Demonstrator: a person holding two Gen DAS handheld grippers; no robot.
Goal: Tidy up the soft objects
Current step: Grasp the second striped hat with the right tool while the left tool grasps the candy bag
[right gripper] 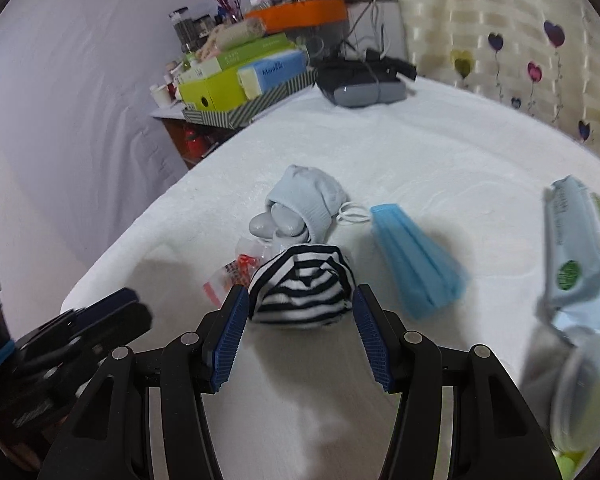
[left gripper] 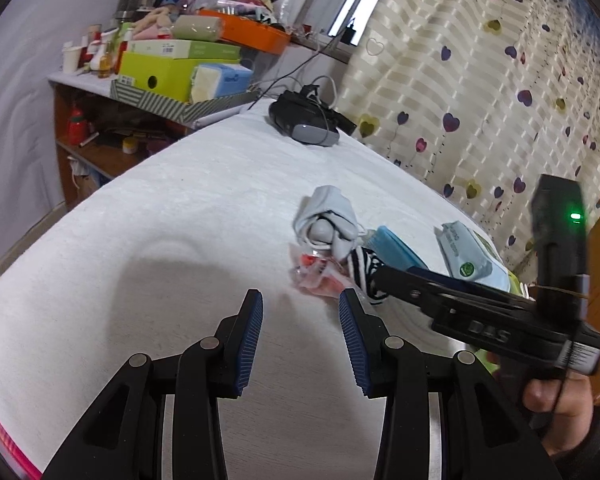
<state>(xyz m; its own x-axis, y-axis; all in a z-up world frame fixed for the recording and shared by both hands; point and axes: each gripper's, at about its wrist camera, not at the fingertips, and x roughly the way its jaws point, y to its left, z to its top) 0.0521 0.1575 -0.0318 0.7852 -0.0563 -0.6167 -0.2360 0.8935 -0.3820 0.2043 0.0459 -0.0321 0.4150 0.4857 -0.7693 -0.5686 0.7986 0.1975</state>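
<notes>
A rolled black-and-white striped sock lies on the white blanket. My right gripper is open, one blue pad on each side of the sock, and shows no squeeze on it. Behind the sock lie a pale grey sock bundle, a clear packet with red print and a blue face mask. A pack of wet wipes lies at the right. My left gripper is open over bare blanket, short of the packet and the grey bundle. In the left wrist view a hand holds the right gripper.
A black and grey headset with cables sits at the far end of the blanket. Beyond it is a crowded shelf with a green box, a tissue pack and an orange tray. A heart-print curtain hangs on the right; the blanket's edge drops off on the left.
</notes>
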